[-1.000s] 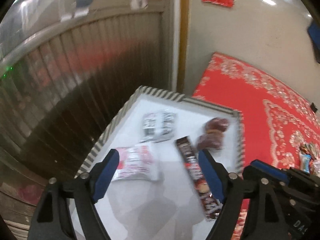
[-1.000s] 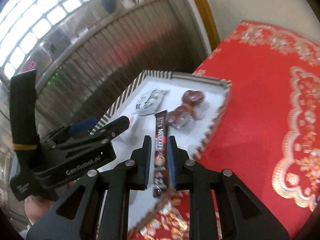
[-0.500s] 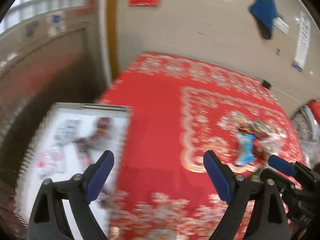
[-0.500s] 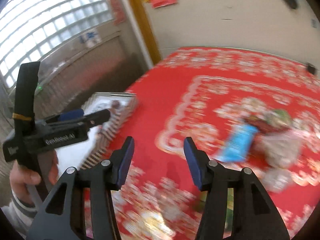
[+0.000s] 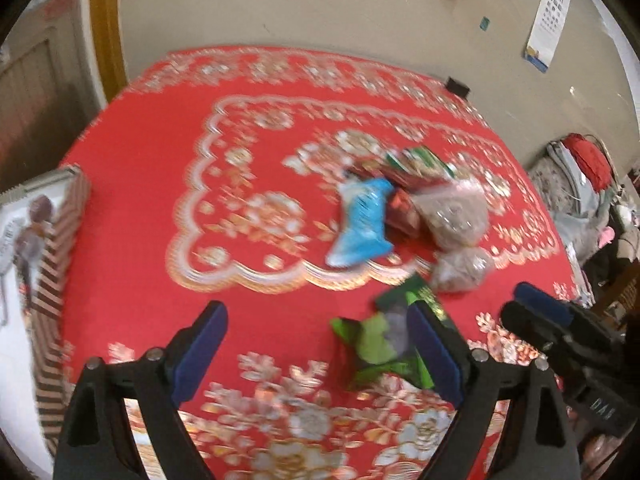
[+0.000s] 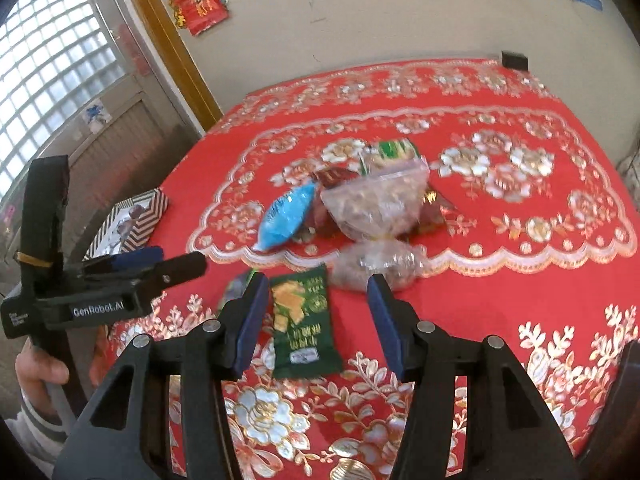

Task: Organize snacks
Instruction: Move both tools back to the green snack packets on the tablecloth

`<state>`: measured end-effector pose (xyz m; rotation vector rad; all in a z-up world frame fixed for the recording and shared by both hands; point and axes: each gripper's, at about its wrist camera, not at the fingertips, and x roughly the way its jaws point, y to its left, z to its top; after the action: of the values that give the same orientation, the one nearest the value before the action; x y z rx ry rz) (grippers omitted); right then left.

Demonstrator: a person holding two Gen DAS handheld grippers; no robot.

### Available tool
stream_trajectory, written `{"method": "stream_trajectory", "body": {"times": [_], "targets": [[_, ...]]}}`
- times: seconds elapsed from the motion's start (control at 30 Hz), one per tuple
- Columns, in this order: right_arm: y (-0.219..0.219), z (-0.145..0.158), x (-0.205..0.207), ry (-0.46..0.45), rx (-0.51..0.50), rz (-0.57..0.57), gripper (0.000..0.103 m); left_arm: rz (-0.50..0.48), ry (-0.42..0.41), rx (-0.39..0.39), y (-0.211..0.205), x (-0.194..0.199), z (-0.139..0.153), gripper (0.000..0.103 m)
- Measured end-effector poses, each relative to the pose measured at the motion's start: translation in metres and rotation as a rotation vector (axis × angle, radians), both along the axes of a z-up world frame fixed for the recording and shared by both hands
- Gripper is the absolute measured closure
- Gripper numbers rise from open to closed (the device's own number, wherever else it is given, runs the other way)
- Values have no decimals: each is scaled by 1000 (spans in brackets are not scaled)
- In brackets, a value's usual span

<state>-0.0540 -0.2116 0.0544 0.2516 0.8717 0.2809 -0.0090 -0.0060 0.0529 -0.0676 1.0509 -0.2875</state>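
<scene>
Tray cut off at left edge, contents blurred; green packet partly hidden behind finger; wrapper print illegible.

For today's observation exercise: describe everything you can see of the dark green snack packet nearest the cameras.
The green packet is a flat, glossy foil-like sachet, dark green with a yellow picture and pale print. It lies sealed and flat on the red cloth, apart from the snack pile. It shows between the open right claw's fingers, which do not seem to touch it.

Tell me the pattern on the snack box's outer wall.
Black-and-white chevron stripes on the snack box, clearest in the right wrist view.
</scene>
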Motion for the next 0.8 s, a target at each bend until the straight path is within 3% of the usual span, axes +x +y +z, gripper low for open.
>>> {"method": "stream_trajectory", "body": {"times": [0.37, 0.8], "targets": [[-7, -16, -3, 28, 15, 3, 52, -46, 43, 47, -27, -1, -19, 11], [-3, -19, 0, 39, 7, 9, 52, -38, 29, 72, -30, -1, -21, 11]]}}
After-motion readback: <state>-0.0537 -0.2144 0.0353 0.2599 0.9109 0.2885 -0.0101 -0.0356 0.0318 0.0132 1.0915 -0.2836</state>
